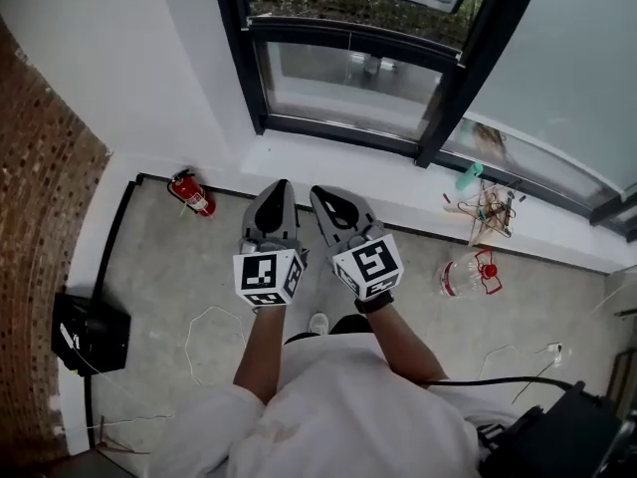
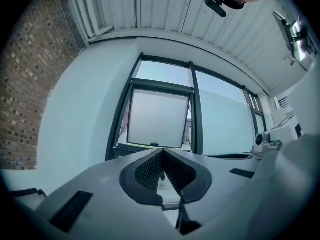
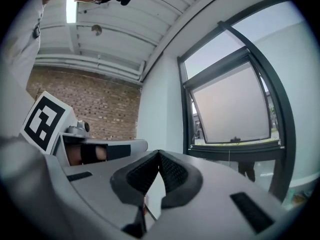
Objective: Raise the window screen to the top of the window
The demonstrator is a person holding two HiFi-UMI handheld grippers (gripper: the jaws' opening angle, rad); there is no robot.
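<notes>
Status of work: neither tool is engaged with the window.

The left gripper point(image 1: 278, 191) and right gripper point(image 1: 324, 197) are held side by side in front of the person, over the floor just short of the sill point(image 1: 328, 162). In each gripper view the jaws are seen closed tip to tip, and nothing is held between them.

The window screen point(image 2: 159, 118) is seen as a pale panel in the left bay of the dark window frame point(image 2: 194, 115). A small handle point(image 2: 153, 144) is noted at the middle of its lower edge. Its upper edge is seen against a crossbar, and a strip of outdoors shows beneath its lower edge.

Assessment: the screen is judged to sit high in the opening, so the raising is possibly complete or nearly so. Full seating at the top cannot be confirmed. If any travel is left, the handle is yet to be taken.
</notes>
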